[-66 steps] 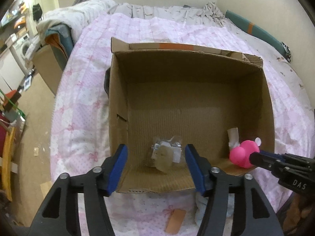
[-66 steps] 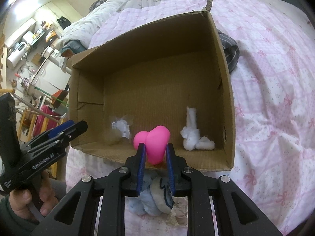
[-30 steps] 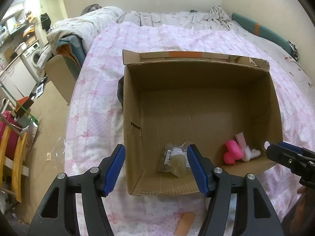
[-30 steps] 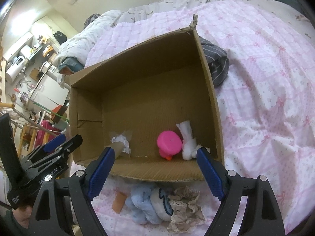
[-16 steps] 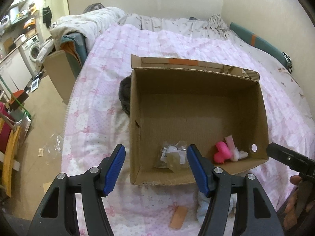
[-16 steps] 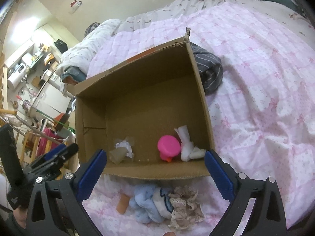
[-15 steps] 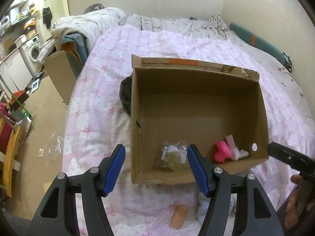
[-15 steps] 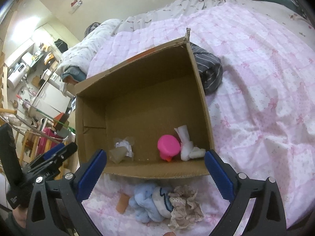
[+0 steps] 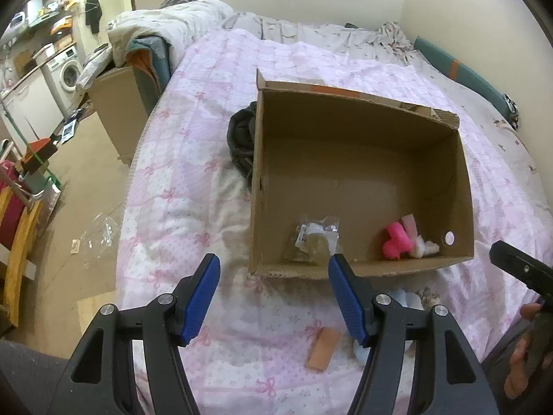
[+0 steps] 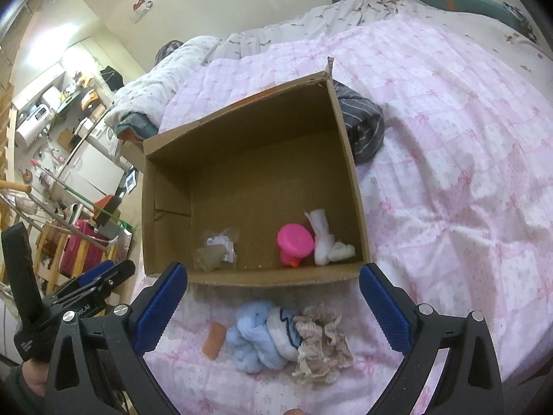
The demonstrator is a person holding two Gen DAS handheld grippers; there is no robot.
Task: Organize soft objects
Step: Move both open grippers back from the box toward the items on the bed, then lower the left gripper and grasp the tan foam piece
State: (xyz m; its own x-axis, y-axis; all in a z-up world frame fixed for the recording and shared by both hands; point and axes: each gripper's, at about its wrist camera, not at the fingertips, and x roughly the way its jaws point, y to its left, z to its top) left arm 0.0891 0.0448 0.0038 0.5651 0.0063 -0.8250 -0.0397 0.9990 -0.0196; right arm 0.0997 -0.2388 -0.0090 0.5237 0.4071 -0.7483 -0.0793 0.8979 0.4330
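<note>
An open cardboard box (image 9: 463, 186) (image 10: 352, 186) stands on the pink bed quilt. Inside it lie a pink soft toy (image 9: 395, 240) (image 10: 294, 241), a white soft item (image 9: 423, 246) (image 10: 326, 242) beside it, and a clear bagged item (image 9: 314, 238) (image 10: 217, 249). In front of the box lie a blue and white sock bundle (image 10: 262, 335), a beige lace scrunchie (image 10: 321, 342) and a small tan piece (image 9: 323, 347) (image 10: 214, 339). My left gripper (image 9: 273, 297) is open and empty, held above the quilt near the box's front left corner. My right gripper (image 10: 273, 306) is wide open and empty above the sock bundle.
A dark striped garment (image 9: 242, 141) (image 10: 364, 128) lies against the box's far side. The bed's left edge drops to a floor with another box (image 9: 117, 110) and furniture. Pillows and a wall bound the far end.
The pink toy left my right gripper and now lies in the box. Both grippers have drawn back and up from the box; the right one opened wide.
</note>
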